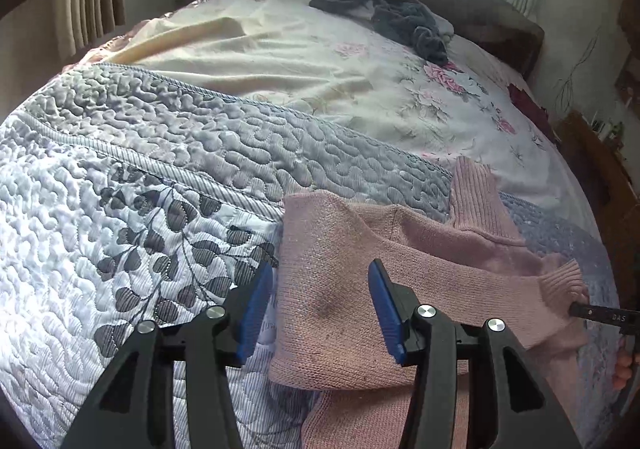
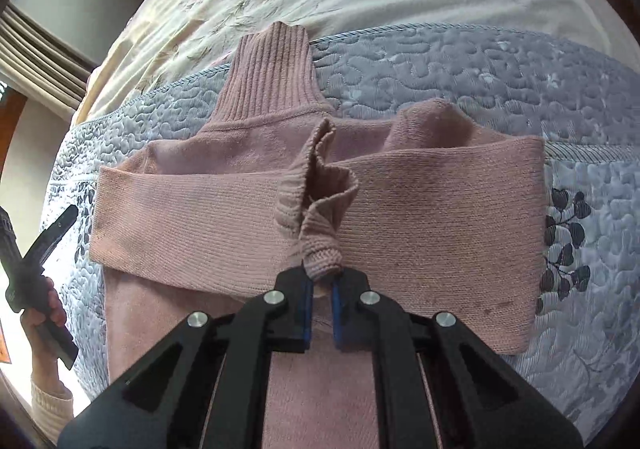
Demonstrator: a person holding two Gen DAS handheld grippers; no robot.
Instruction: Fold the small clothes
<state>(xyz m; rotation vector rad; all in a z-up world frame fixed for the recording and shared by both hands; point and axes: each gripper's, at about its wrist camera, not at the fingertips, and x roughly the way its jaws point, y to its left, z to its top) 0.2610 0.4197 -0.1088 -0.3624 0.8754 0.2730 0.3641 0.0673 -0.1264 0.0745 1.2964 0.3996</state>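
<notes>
Pink sweater [image 2: 224,205]: both sleeves folded across chest; body unfolded. Right tongs [image 2: 320,283] clamped on cuff [image 2: 322,255]. Left tongs [image 1: 316,313] apart, above sleeve fold.

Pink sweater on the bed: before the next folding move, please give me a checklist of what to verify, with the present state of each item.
1. Right gripper holds the ribbed cuff: ok, the jaws are shut on it.
2. Left gripper is free: ok, its jaws stand open above the pink sweater, gripping nothing.
3. Both sleeves lie across the chest: ok, they meet near the middle, though the held cuff is bunched.
4. Turtleneck collar lies flat: ok, it points away onto the quilt.
5. Sweater hem is flat: cannot tell, the grippers hide it.
6. Folding area is free: ok, the dark clothes lie far off.
</notes>
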